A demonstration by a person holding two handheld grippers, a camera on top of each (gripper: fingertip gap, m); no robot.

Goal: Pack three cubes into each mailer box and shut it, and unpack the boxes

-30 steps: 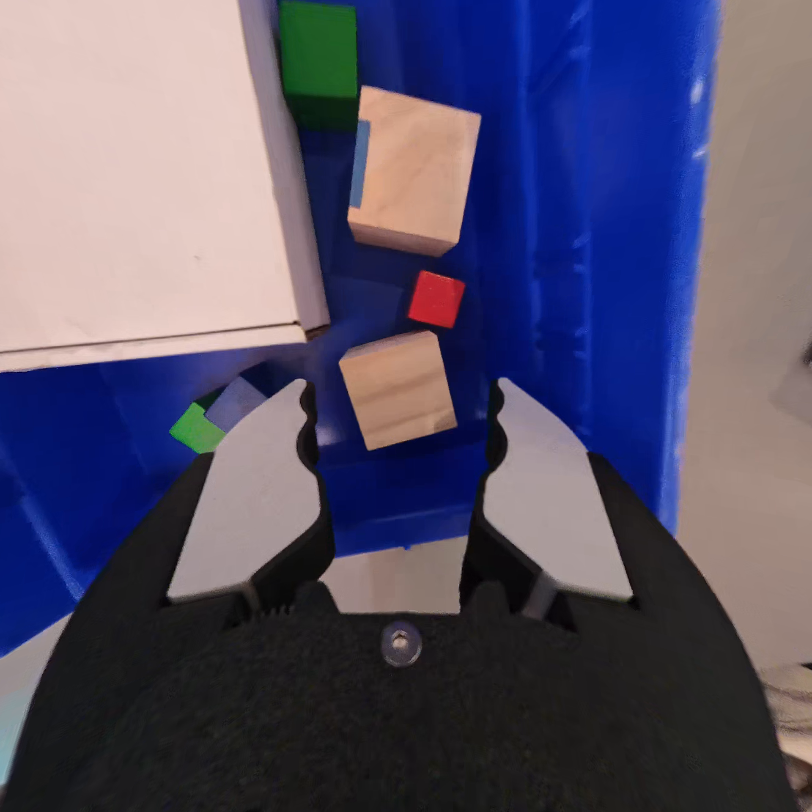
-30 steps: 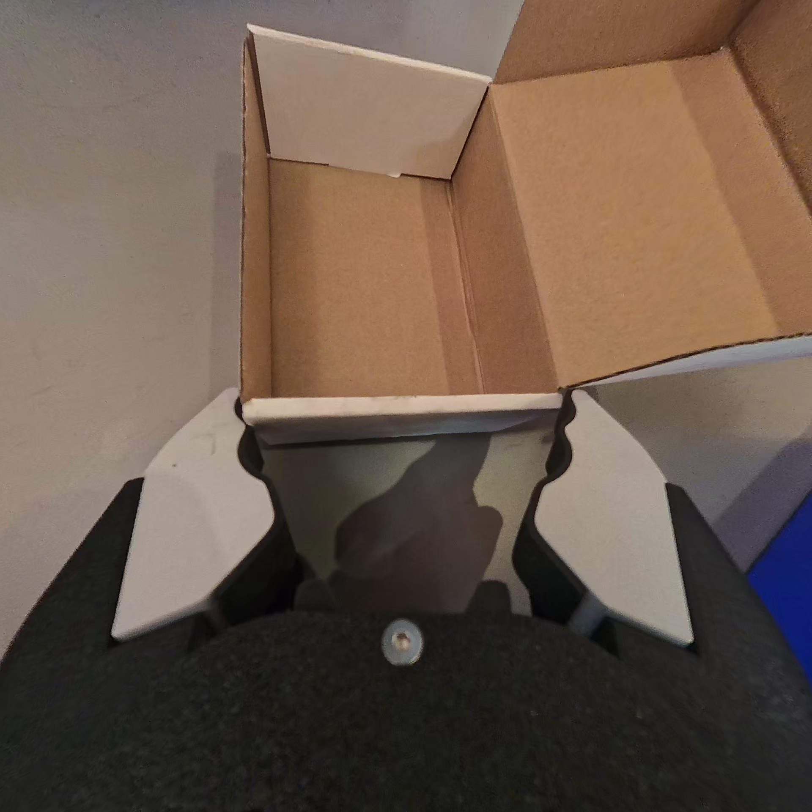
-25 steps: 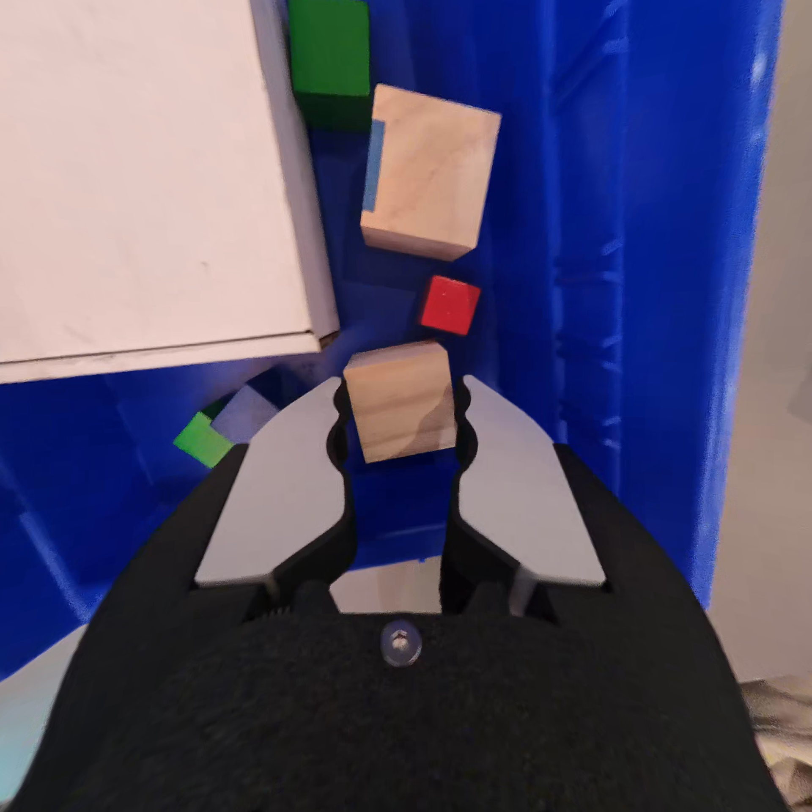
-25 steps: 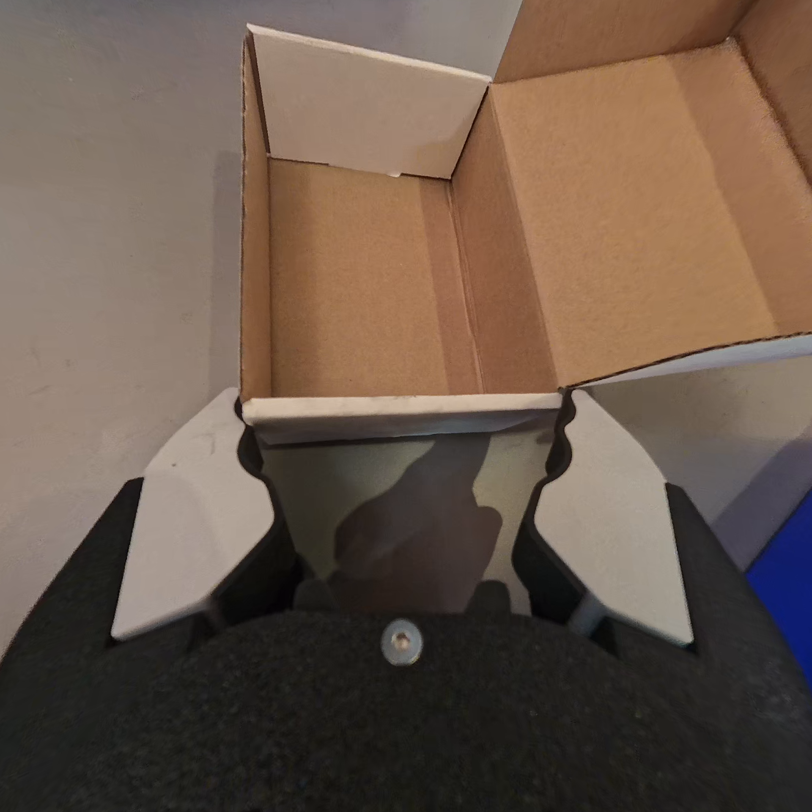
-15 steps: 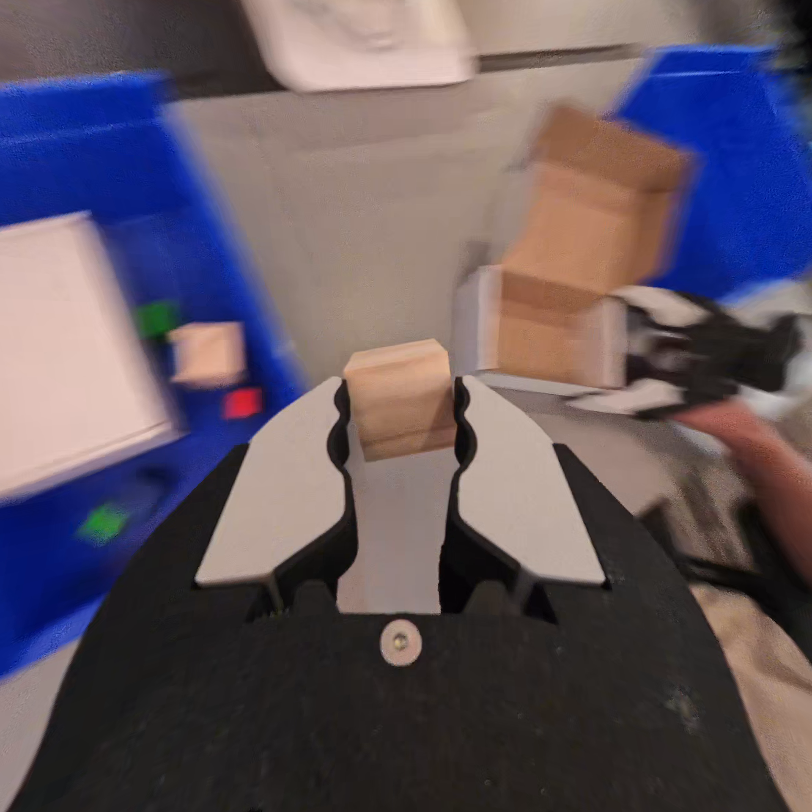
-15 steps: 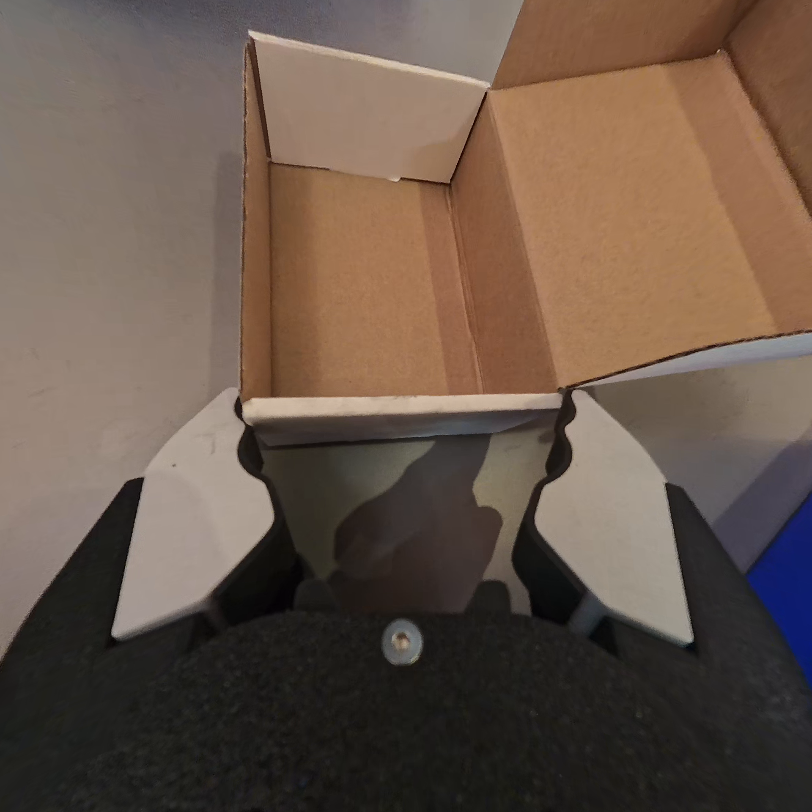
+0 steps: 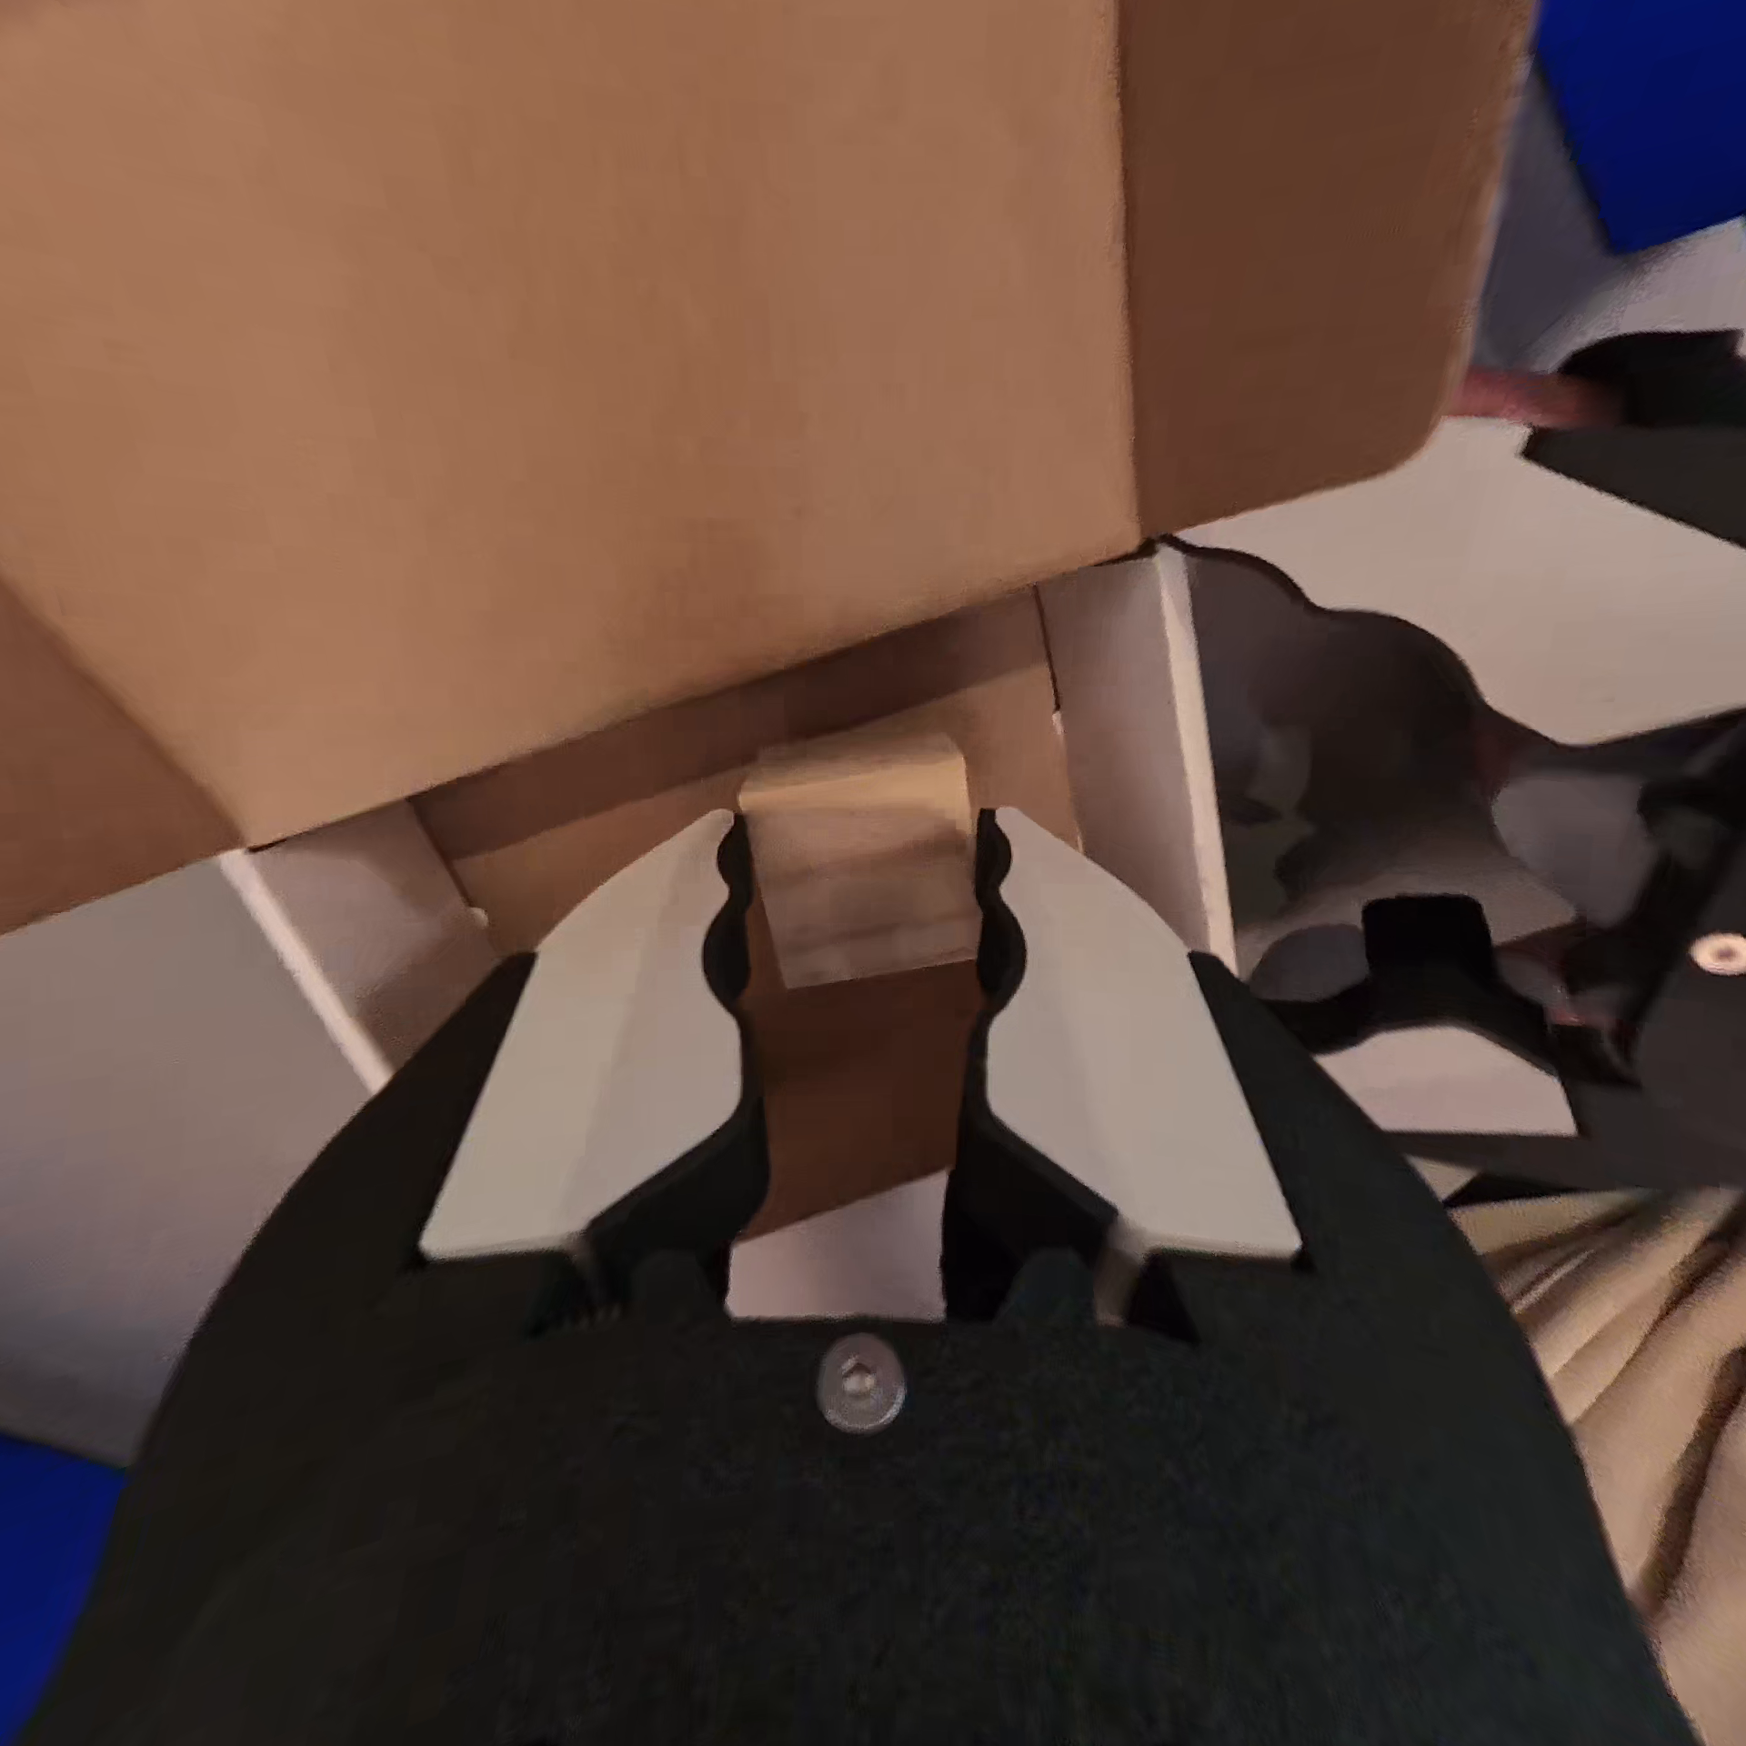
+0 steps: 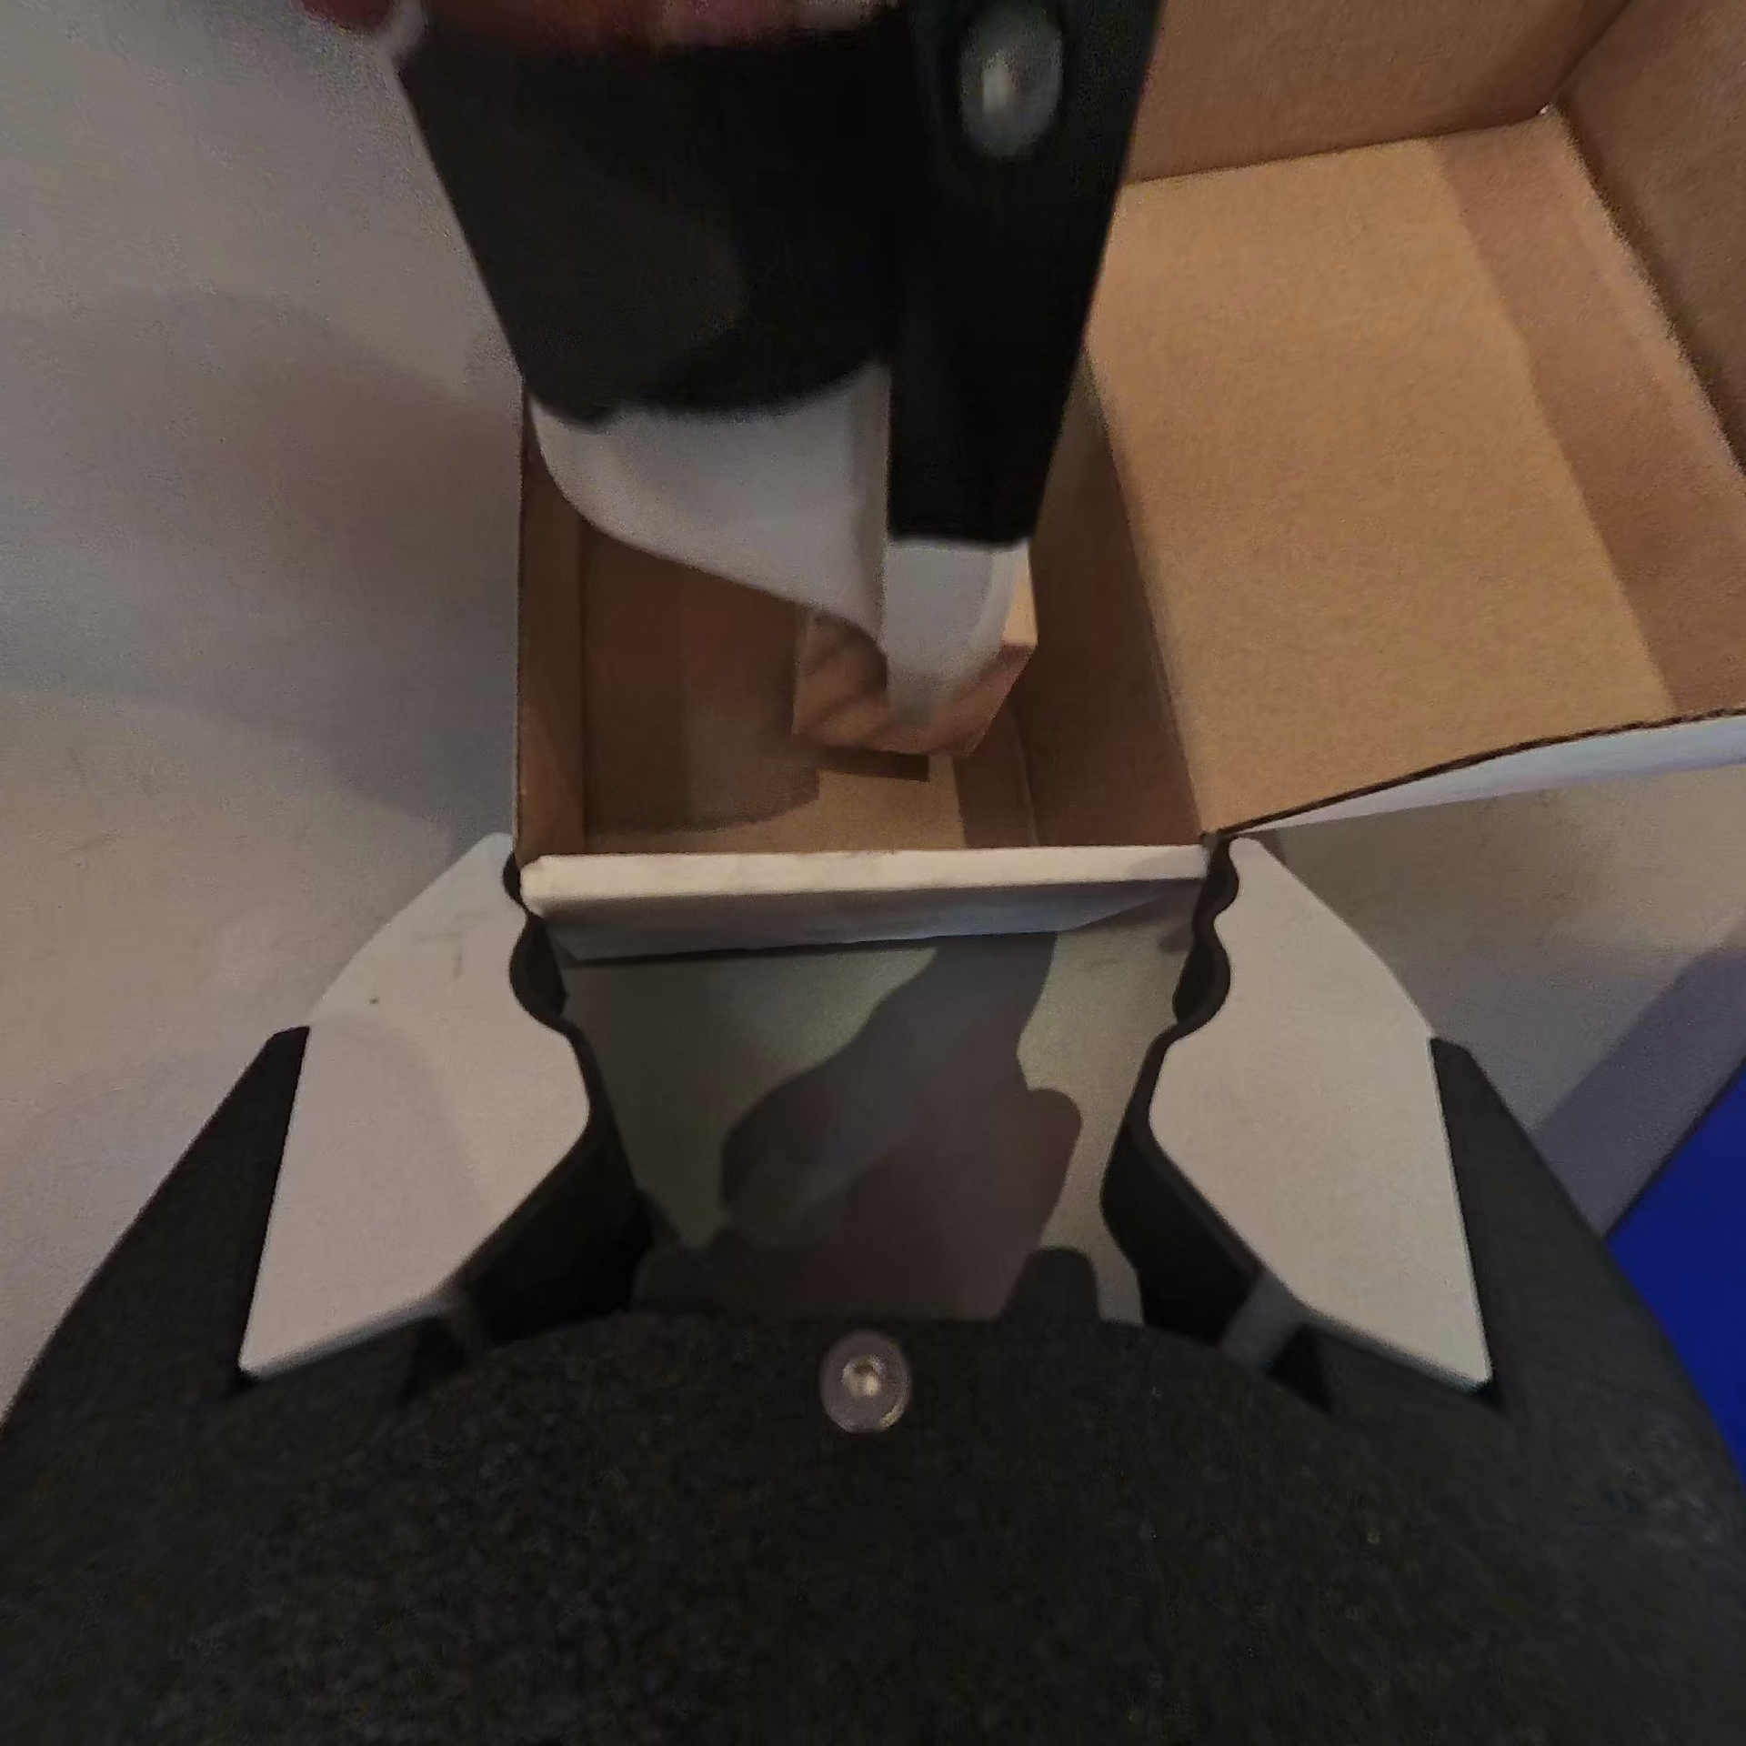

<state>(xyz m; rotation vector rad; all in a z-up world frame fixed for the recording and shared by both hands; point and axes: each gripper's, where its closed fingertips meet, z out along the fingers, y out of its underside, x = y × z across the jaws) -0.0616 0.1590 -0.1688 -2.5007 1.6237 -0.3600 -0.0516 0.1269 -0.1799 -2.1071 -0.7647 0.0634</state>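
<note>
the left tongs [image 7: 858,864] are pinching a plain wooden cube [image 7: 855,874] between their tips, and the cube sits down inside the open mailer box [image 7: 1124,718], low over its brown floor. from the right wrist view the left tongs [image 8: 931,661] come in from above, their pale fingers [image 8: 756,510] reaching into the box [image 8: 850,874] with the cube [image 8: 907,704] near the middle of the floor; whether the cube already touches the floor cannot be told. the box lid [image 8: 1370,453] stands open, leaning back to the right, brown inside and white along its edge. in the left wrist view the lid [image 7: 567,378] fills the upper part as a broad brown panel.

the right tongs [image 8: 864,879] are spread wide and grip the near white wall of the box, one tip at each corner of that wall. they also show at the right of the left wrist view [image 7: 1323,831], against the same end of the box. the box rests on a pale grey tabletop [image 8: 236,567]. a blue bin [image 8: 1682,1181] shows at the lower right edge, just beside the tabletop.
</note>
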